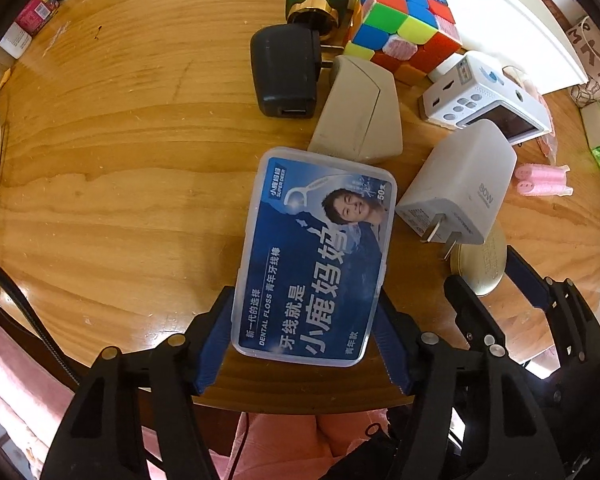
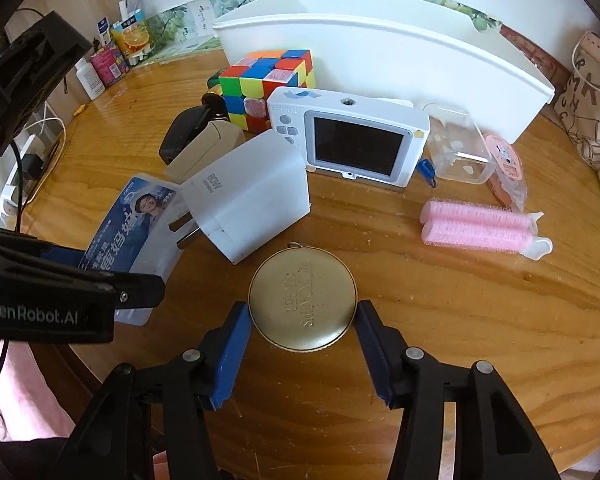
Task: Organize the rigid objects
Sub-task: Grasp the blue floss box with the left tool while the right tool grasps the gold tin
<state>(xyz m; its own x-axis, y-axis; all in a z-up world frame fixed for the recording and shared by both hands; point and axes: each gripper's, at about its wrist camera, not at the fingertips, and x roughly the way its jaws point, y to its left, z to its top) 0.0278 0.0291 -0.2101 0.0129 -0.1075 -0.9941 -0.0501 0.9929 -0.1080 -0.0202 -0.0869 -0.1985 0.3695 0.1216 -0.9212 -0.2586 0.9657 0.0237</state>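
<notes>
Looking through the left wrist view, I see my left gripper point(image 1: 306, 336) with its blue fingers point(image 1: 214, 344) pressed against both long sides of the dental floss box point(image 1: 314, 256), which sits tilted over the near edge of the wooden tabletop point(image 1: 120, 140); whether it is lifted clear I cannot tell. Beyond it lie a beige case point(image 1: 358, 114), a black charger point(image 1: 286, 70), a white charger point(image 1: 460, 188) and a Rubik's cube point(image 1: 404, 26). In the right wrist view, my right gripper point(image 2: 302, 334) is spread wide around the round gold tin point(image 2: 303, 299), fingers just beside its rim and apparently not clamped. I judge both picks are under way; next I should close on the tin, then carry each toward the white bin point(image 2: 380, 52) behind the small camera point(image 2: 352, 136). Pink hair rollers point(image 2: 476, 224) lie to the right; bottles crowd the far wall.
</notes>
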